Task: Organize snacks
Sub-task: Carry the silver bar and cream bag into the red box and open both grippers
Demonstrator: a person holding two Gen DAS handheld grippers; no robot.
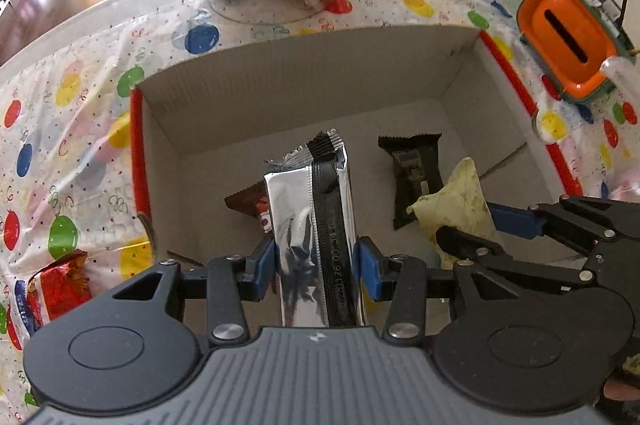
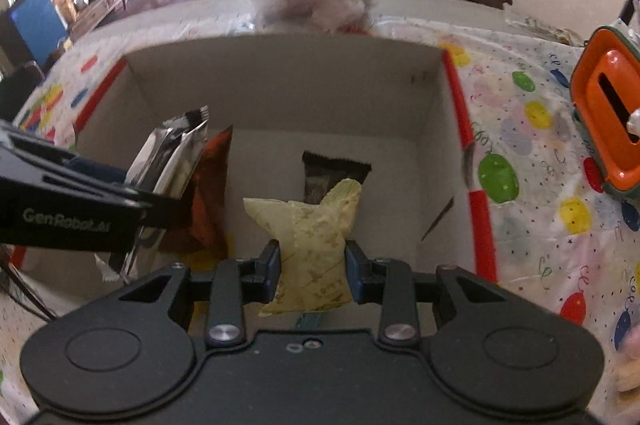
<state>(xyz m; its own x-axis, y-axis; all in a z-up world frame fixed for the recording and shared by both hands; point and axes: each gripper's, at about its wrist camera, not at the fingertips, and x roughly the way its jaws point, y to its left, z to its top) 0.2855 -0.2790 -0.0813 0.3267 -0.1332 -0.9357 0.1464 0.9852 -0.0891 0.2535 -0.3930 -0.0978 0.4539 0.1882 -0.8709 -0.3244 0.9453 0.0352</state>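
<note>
**Two packets held over the open box**

A silver foil packet (image 1: 316,225) is clamped between the blue pads of the left gripper (image 1: 316,265), held upright above the cardboard box (image 1: 280,81). A pale yellow-green pouch (image 2: 312,249) is pinched at its waist by the right gripper (image 2: 312,265), also over the box. In the left wrist view, a dark wrapped bar (image 1: 416,173) is seen on the box floor at about 1 o'clock from the foil packet, and a brown wrapper (image 1: 252,205) at about 9 o'clock, partly hidden behind it. A red packet (image 1: 60,285) lies outside the box on the balloon-print tablecloth (image 1: 60,145), at 8 o'clock. An orange container (image 1: 568,37) stands at 2 o'clock.
</note>
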